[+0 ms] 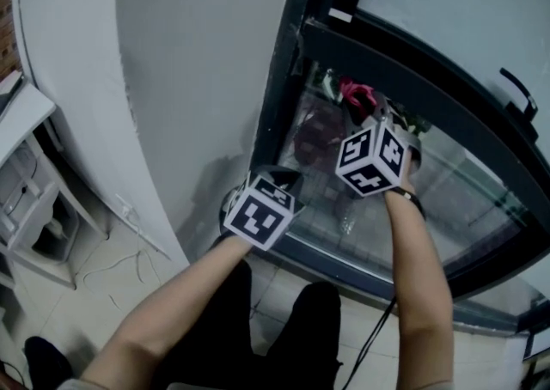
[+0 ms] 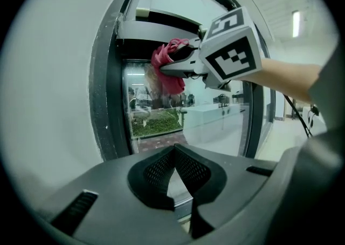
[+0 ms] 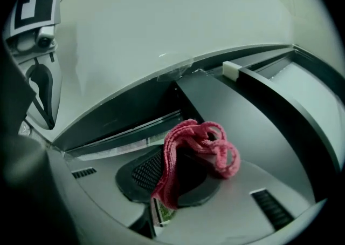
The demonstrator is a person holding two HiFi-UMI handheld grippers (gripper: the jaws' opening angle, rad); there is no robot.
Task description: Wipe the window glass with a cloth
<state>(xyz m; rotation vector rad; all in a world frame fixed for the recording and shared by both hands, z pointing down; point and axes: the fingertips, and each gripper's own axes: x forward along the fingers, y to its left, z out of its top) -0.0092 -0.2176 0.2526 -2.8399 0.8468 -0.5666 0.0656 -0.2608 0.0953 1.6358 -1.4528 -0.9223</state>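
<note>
A pink cloth point(image 1: 354, 92) is bunched in my right gripper point(image 1: 365, 112), which is shut on it and holds it up against the lower window glass point(image 1: 447, 182), just under the dark crossbar point(image 1: 404, 66). In the right gripper view the cloth point(image 3: 199, 141) spills over the closed jaws of my right gripper point(image 3: 172, 169). The left gripper view shows the cloth point(image 2: 167, 68) pressed near the top of the pane point(image 2: 161, 111). My left gripper point(image 1: 288, 180) hangs lower left by the frame's foot; this left gripper point(image 2: 175, 155) is shut and holds nothing.
A dark window frame post point(image 1: 284, 62) borders a white wall point(image 1: 189, 53). A black handle point(image 1: 520, 92) sits on the upper sash at right. White shelving point(image 1: 26, 191) stands at the left, and a thin cable point(image 1: 112, 259) lies on the tiled floor.
</note>
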